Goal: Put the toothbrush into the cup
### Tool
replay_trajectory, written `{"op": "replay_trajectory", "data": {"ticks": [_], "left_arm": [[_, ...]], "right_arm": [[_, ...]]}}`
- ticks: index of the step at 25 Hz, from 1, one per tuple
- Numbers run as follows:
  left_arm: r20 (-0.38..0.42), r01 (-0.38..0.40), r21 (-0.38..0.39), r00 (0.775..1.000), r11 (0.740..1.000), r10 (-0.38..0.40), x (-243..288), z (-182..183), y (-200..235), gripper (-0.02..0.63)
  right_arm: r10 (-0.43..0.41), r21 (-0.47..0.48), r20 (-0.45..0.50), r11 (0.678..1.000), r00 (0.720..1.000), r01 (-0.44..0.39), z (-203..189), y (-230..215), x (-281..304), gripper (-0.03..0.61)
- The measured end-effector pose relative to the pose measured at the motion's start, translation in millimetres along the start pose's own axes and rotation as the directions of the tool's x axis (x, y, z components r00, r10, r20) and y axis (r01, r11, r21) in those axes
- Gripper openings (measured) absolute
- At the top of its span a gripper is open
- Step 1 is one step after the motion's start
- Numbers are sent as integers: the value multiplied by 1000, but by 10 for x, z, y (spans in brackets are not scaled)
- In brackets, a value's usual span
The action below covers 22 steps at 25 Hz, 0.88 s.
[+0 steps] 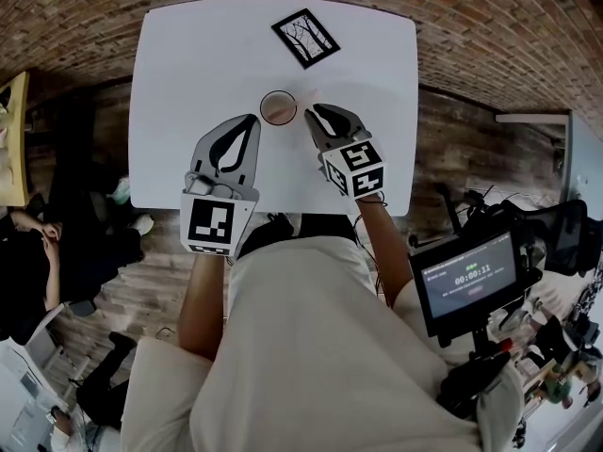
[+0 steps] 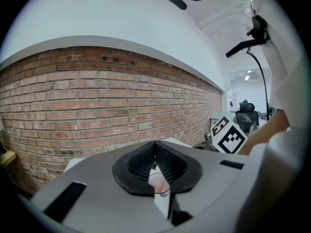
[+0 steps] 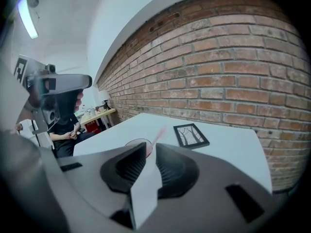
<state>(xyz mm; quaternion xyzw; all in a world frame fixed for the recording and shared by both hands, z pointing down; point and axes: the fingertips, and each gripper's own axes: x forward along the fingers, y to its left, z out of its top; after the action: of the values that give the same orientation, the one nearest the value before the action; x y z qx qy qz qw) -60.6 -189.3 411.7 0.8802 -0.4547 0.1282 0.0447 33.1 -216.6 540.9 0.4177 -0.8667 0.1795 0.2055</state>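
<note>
With the toothbrush [image 3: 158,134] already leaning in the cup [image 1: 263,109] on the worktop [image 1: 188,64], I judge the placing done: my right tool [image 1: 314,112], narrowly apart and empty, should just back away, my left tool [image 1: 252,121] closed on nothing.

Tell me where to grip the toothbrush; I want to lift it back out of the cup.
Probably best: grip the pink end of the toothbrush standing above the cup rim, coming down from above on the picture frame side. It leans that way; the rest is inside.
</note>
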Motion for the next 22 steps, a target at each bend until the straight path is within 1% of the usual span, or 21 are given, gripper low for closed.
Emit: {"op": "replay_trajectory", "data": {"ticks": [7,10,14,16,22], "left_arm": [[30,8,16,1000,1000,-8,-38,108,-55,6],[42,10,25,999,1000,-11,-110,154,-50,7],[66,9,37,998,999,-11,-245,269,-34,7],[79,6,41,997,999,-9,-222,311,-44,6],[113,2,58,994,998,-9,-180,418,-47,7]], "right_arm": [[-42,-27,74,999,996,44,329,-67,-226,55],[-62,-28,108,997,992,66,510,-27,-337,55],[-95,-25,164,995,982,100,777,55,-537,54],[-105,-27,192,993,976,112,867,24,-614,36],[-104,-42,257,992,961,119,1092,23,-764,32]]}}
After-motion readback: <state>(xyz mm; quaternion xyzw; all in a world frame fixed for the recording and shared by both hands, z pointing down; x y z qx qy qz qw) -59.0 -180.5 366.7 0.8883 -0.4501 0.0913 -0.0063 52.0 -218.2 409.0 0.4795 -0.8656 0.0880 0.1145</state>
